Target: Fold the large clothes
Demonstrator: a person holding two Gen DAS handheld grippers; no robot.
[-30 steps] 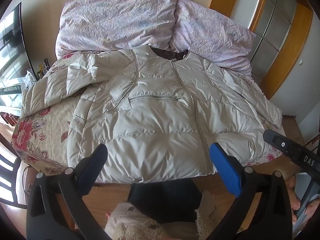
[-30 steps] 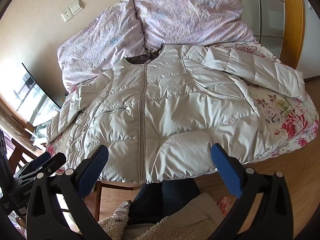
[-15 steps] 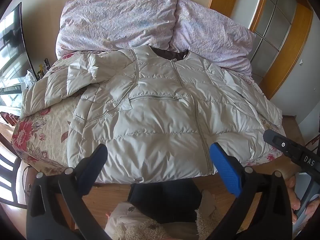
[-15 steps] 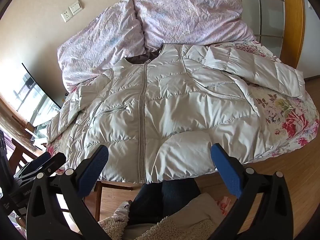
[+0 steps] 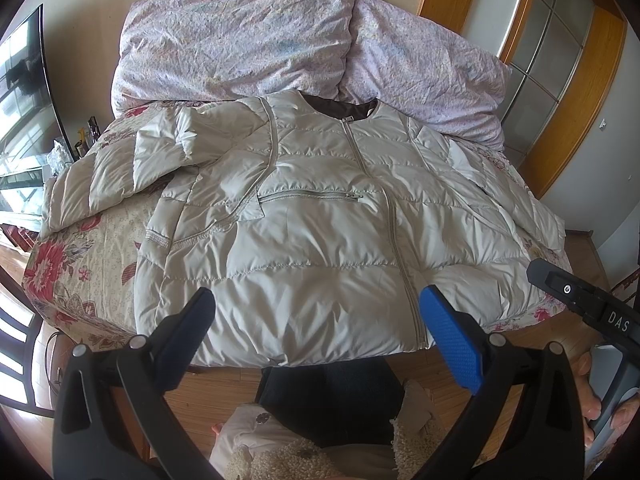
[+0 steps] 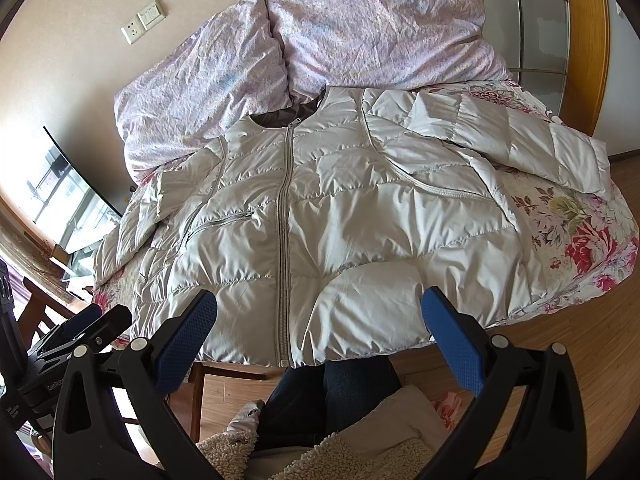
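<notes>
A pale beige quilted puffer jacket lies front up and zipped on the bed, collar toward the pillows; it also shows in the right wrist view. One sleeve spreads out to the left and the other sleeve to the right. The hem hangs at the bed's near edge. My left gripper is open and empty, held above the hem. My right gripper is open and empty, also above the hem near the zipper's lower end.
Two lilac pillows lean on the wall behind the jacket. The floral bedspread shows on both sides. A TV screen stands at the left, wooden door frames at the right. My legs are below the bed's edge on the wooden floor.
</notes>
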